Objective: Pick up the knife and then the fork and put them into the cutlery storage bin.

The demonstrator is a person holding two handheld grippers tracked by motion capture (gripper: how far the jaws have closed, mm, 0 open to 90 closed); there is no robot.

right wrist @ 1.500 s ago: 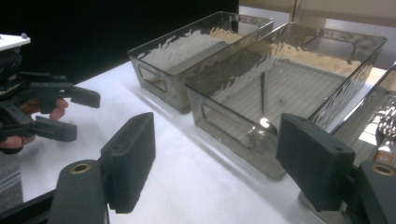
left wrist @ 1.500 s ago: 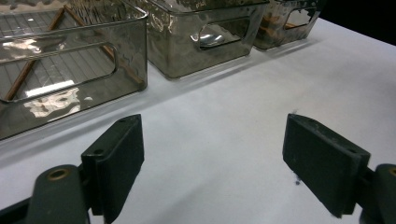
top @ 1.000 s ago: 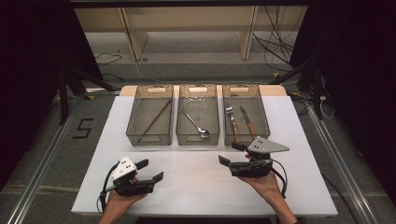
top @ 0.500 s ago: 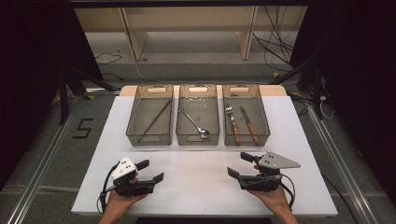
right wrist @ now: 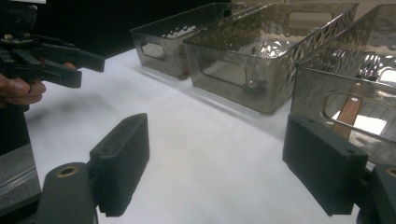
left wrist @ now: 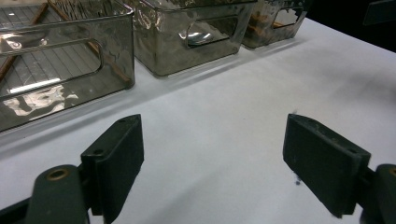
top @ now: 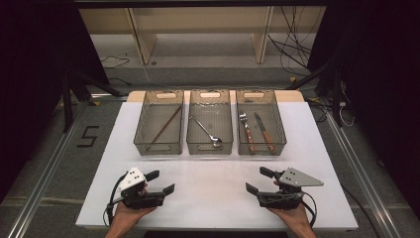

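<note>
Both grippers, left gripper (top: 162,182) and right gripper (top: 258,180), jaws spread, grasping nothing. Three bins (top: 209,145) hold cutlery, probably sorted. Approach level, avoid bin walls.

Stood in a row across the far half of the white worktop (top: 213,188): three smoky clear bins. Left bin (top: 141,124): brown chopsticks (top: 166,125), lying diagonally. Middle bin (top: 192,142): a metal spoon (top: 206,131). Right bin (top: 280,126): a fork (top: 246,131) beside a knife (top: 264,131), both wooden-handled.
</note>
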